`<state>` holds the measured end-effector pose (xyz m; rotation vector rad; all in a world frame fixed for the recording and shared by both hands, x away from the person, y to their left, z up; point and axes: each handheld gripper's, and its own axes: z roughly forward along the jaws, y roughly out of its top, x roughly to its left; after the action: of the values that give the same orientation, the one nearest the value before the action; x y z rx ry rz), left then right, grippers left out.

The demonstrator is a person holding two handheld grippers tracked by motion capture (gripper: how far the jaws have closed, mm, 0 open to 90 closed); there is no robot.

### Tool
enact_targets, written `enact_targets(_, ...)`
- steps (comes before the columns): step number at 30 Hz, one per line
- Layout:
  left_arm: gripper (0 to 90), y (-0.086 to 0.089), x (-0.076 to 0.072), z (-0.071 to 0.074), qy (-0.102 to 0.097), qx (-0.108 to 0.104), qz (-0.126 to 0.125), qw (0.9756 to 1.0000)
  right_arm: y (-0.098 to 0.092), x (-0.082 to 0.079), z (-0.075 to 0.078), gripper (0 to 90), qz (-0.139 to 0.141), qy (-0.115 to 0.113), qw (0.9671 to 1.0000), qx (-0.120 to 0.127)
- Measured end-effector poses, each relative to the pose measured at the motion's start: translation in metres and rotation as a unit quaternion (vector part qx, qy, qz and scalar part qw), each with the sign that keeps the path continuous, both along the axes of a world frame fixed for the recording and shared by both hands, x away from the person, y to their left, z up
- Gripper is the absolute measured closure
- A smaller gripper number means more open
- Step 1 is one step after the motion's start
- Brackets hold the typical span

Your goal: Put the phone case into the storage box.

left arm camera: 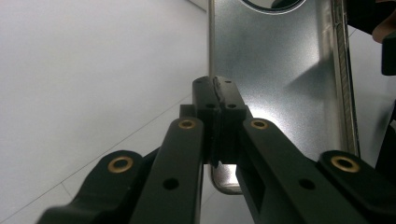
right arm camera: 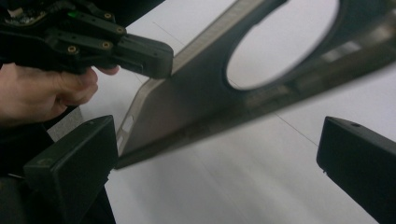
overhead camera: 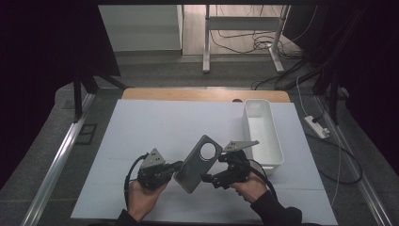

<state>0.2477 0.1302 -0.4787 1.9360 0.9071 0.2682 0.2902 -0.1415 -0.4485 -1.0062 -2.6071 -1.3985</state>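
Grey phone case tilted, pinched by left tool; right tool gapes wide, level, empty.

The phone case is grey with a dull metallic sheen, plain apart from one round hole; in the left gripper view its inside looks finely speckled silver with a paler rim. The left gripper and right gripper are black, each with a light grey three-cornered plate on top; brass-coloured rings sit in the left gripper's black arms. The mat over the table is plain white, faintly bluish, with thin crease lines. At the far edge a strip of pale brown wood shows. The bin on the right is white. The floor around is grey.
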Motion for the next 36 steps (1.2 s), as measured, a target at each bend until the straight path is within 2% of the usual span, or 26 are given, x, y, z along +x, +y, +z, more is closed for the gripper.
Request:
enact_targets(14,89.4,-0.002,-0.002,0.001,-0.005,0.001,-0.005,1.0000,0.020,0.008,-0.001,0.9,0.006,0.011,0.9999,-0.007)
enact_targets(20,89.4,-0.002,-0.002,0.002,-0.009,0.004,-0.006,0.9999,0.023,0.012,-0.003,1.2,0.003,0.039,0.9992,-0.001)
enact_targets(24,89.4,-0.002,-0.003,0.003,-0.011,0.004,-0.006,0.9999,0.023,0.012,-0.003,13.7,-0.007,0.032,0.9994,-0.010)
enact_targets(27,89.4,-0.002,-0.003,0.004,-0.013,0.005,-0.006,0.9999,0.021,0.013,-0.002,33.0,0.000,0.038,0.9993,0.001)
enact_targets(28,89.3,-0.002,-0.003,0.004,-0.013,0.005,-0.006,0.9999,0.021,0.013,-0.002,33.0,0.000,0.038,0.9993,0.001)
enact_targets(30,89.3,-0.002,-0.004,0.004,-0.014,0.004,-0.006,0.9999,0.019,0.014,-0.001,44.2,0.003,0.040,0.9991,0.012)
enact_targets(36,89.3,-0.002,-0.005,0.004,-0.020,0.006,-0.010,0.9997,0.016,0.017,-0.002,62.6,0.015,0.062,0.9970,0.044)
